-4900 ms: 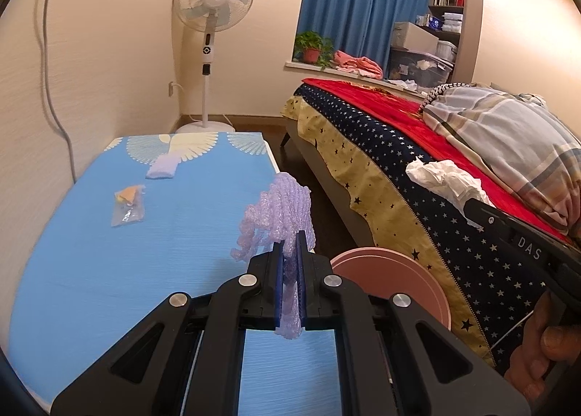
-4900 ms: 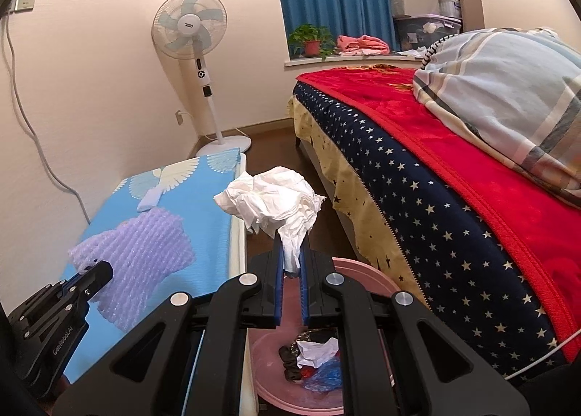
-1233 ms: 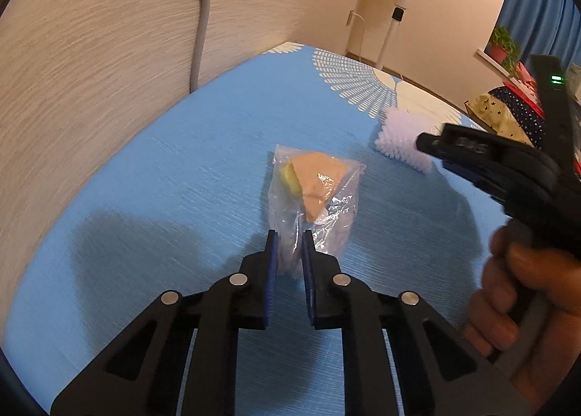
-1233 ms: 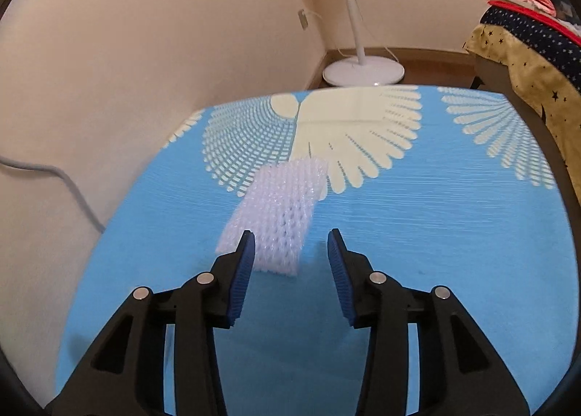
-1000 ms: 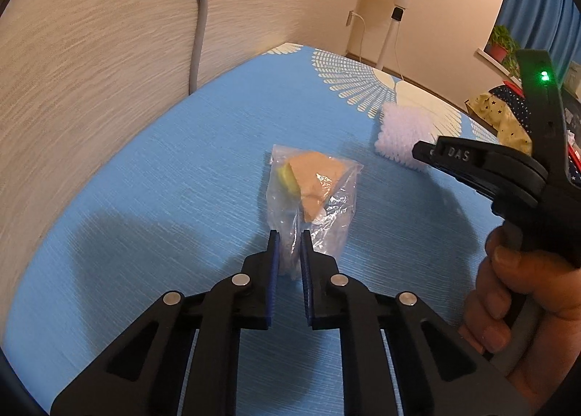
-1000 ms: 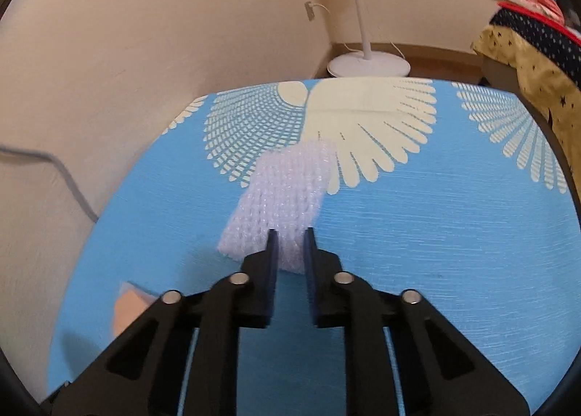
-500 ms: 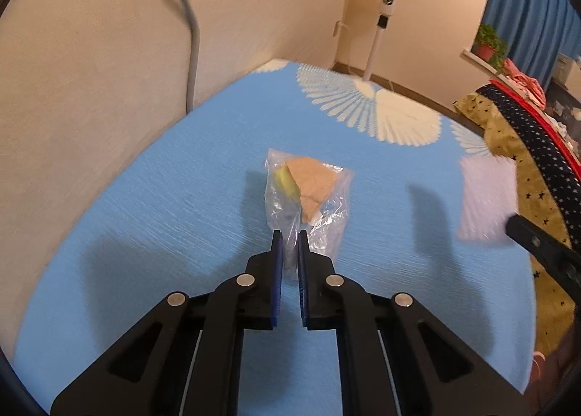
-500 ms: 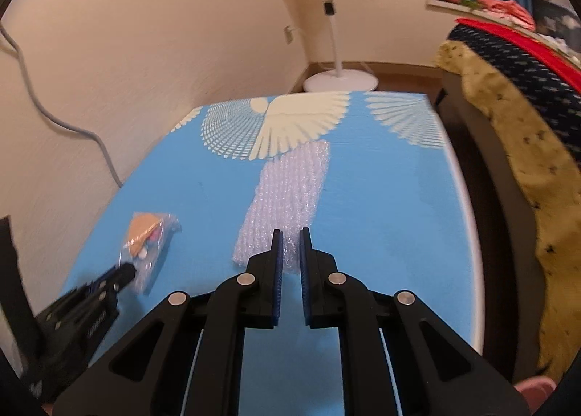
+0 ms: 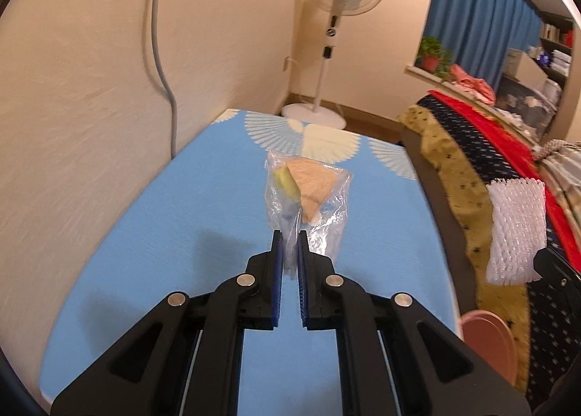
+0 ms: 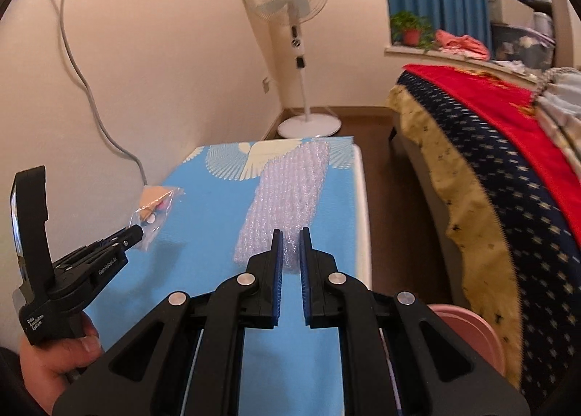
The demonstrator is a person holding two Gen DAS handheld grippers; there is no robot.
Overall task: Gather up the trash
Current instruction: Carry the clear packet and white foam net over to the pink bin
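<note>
Left gripper [image 9: 287, 249] pinched narrow on the near edge of a clear plastic bag [image 9: 308, 194], lifted off the blue mattress [image 9: 145, 252], holding an orange-tan wedge and something yellow-green inside; same bag seen from the right wrist view at [image 10: 156, 211], dangling from that gripper's tips [image 10: 136, 232], with the person's left hand [image 10: 58, 361] wrapped round the handle low at the left edge

Right gripper [image 10: 289, 251] likewise clamped narrow, blue pads [image 10: 277, 270] squeezing the lower end of a white foam fruit net [image 10: 290, 198], hanging raised above the mattress [image 10: 203, 263]; same net visible from the left wrist view at [image 9: 515, 231], held up off to the right over the edge of the star-patterned bedspread [image 9: 468, 169]

Pink trash bin [image 9: 486, 343] low on the floor between mattress and bed, only its rim showing, again at [image 10: 472, 329] just beside the right gripper's body

Further back: standing fan [image 9: 337, 16] against the cream wall, grey cable [image 9: 159, 53] running down the wall to the mattress edge, potted plant [image 9: 432, 56] on the windowsill, blue curtain [image 9: 483, 9] behind it, red blanket [image 10: 508, 107] across the bed
</note>
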